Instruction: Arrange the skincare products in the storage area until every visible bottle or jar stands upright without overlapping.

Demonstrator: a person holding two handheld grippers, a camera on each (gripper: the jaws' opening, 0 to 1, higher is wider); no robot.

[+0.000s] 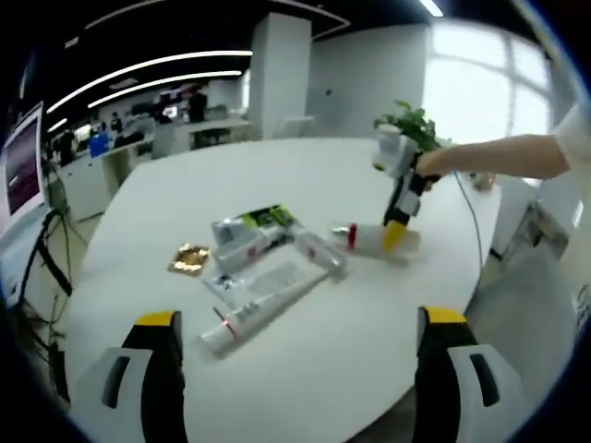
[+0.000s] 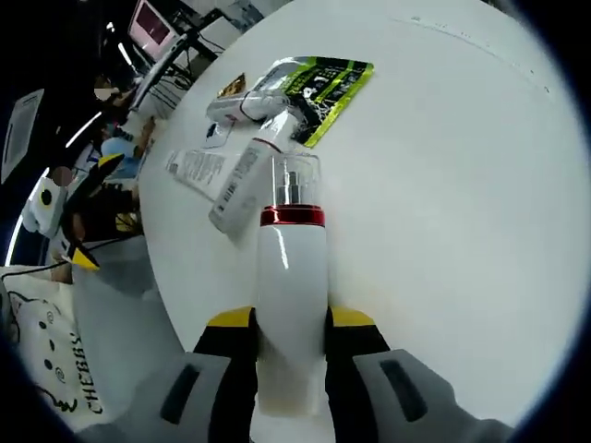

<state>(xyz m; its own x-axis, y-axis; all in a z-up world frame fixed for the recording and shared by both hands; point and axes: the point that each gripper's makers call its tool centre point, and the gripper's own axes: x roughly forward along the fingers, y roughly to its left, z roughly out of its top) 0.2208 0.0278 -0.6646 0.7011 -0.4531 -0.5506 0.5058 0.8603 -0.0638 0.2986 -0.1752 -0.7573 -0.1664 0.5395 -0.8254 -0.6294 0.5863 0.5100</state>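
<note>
Left gripper (image 1: 300, 346) first, in the left gripper view: its two yellow-tipped jaws stand wide apart over the near edge of the white round table (image 1: 369, 360), nothing between them. Beyond them lies the cluster of skincare products. A long white tube (image 1: 263, 305) lies flat, its cap end toward the near left. Just behind it a boxed item (image 1: 242, 242) and a green-and-black sachet (image 1: 270, 218) overlap, and a small gold foil packet (image 1: 188, 259) sits to their left. Labels are too small to read. Further right, the right gripper (image 1: 395, 235) comes down from a person's hand (image 1: 434, 164), its tips at a white bottle with a red collar (image 1: 362, 237) lying on its side; the contact itself is hard to make out here. A potted plant (image 1: 416, 125) stands behind, partly covered by that gripper.

Over to the right gripper view: the right gripper (image 2: 291, 323) is clamped on the white bottle with a red collar (image 2: 291, 286), jaws pressed against both flanks. A clear cap (image 2: 294, 180) tops its pump, and its base is cut off at the bottom edge. Past it lie the white tube (image 2: 245, 180) and the green-and-black sachet (image 2: 323, 83), with another pale bottle (image 2: 249, 106) on the sachet's edge. The left gripper (image 2: 78, 217) shows at the far left, mostly in shadow.
</note>
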